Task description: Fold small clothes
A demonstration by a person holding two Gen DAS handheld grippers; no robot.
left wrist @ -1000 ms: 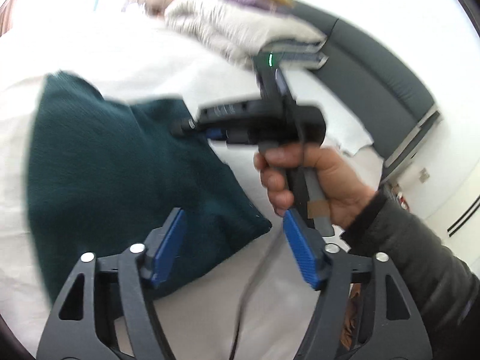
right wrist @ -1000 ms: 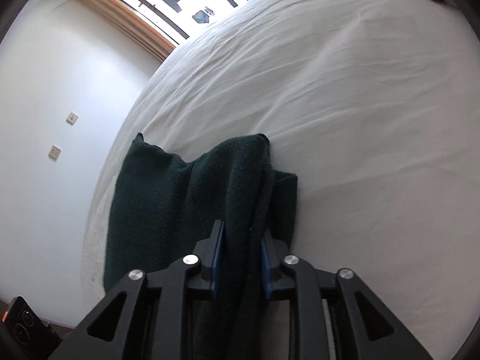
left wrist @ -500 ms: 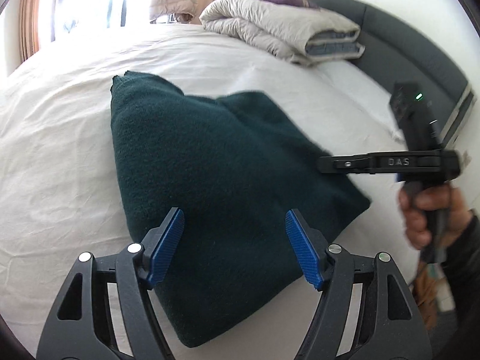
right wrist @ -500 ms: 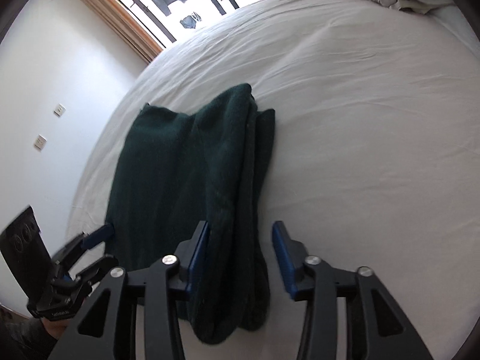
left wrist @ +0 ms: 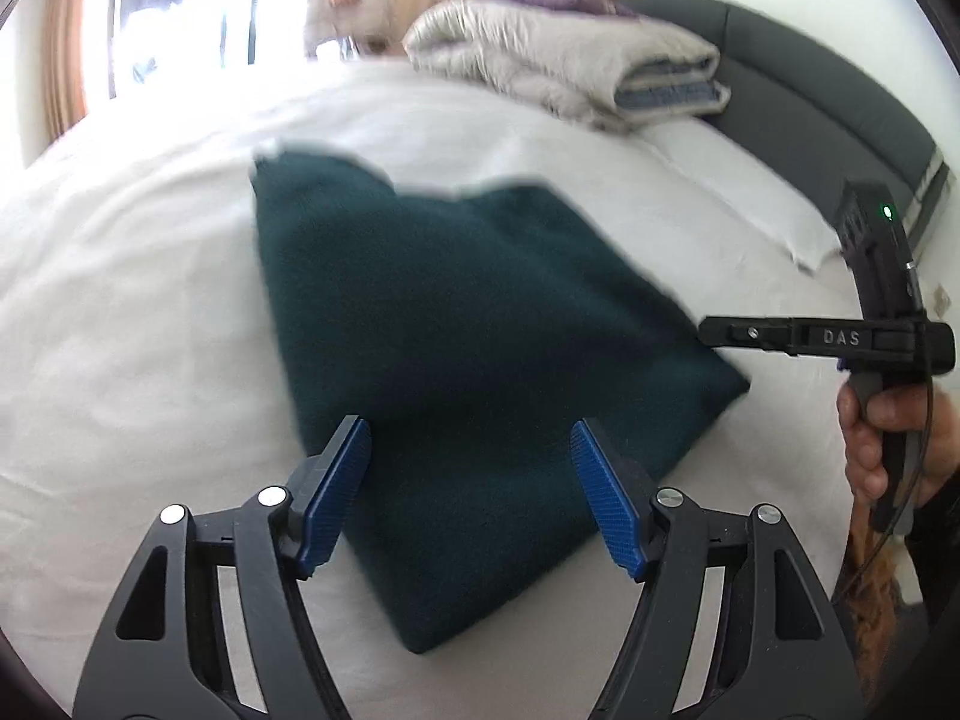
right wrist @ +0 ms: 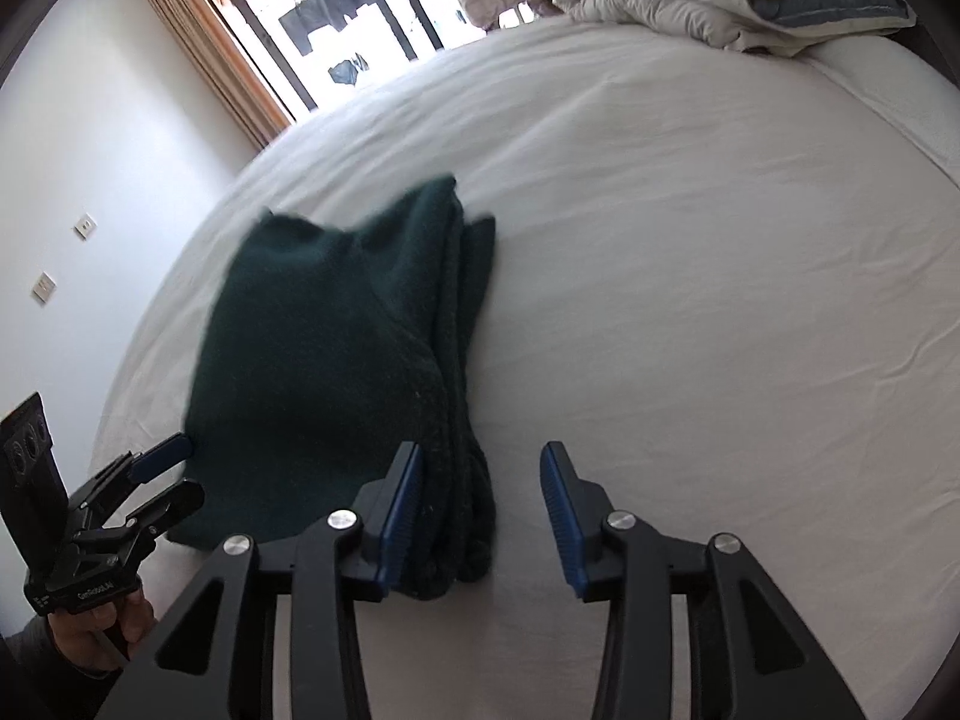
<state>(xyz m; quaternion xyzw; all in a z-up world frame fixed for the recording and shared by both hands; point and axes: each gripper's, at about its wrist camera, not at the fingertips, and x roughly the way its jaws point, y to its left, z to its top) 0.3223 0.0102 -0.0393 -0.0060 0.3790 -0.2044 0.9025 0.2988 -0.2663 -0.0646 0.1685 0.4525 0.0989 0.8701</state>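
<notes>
Jaws of right gripper (right wrist: 480, 516) have just been opening, releasing the folded dark-green knit garment (left wrist: 468, 360); its edge lies loose between them. Left gripper (left wrist: 468, 486) gapes empty above it. Garment rests on white bedsheet (right wrist: 720, 300); fold seemingly complete.

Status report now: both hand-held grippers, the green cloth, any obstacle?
Left hand-held gripper open, above green cloth. Right hand-held gripper jaws just opening, cloth edge loose between them. Cloth folded on bed. No obstacle near.

Black tongs (left wrist: 471, 495), blue ribbed pads (left wrist: 336, 495), silver screws; dark sleeve (left wrist: 942, 516).
</notes>
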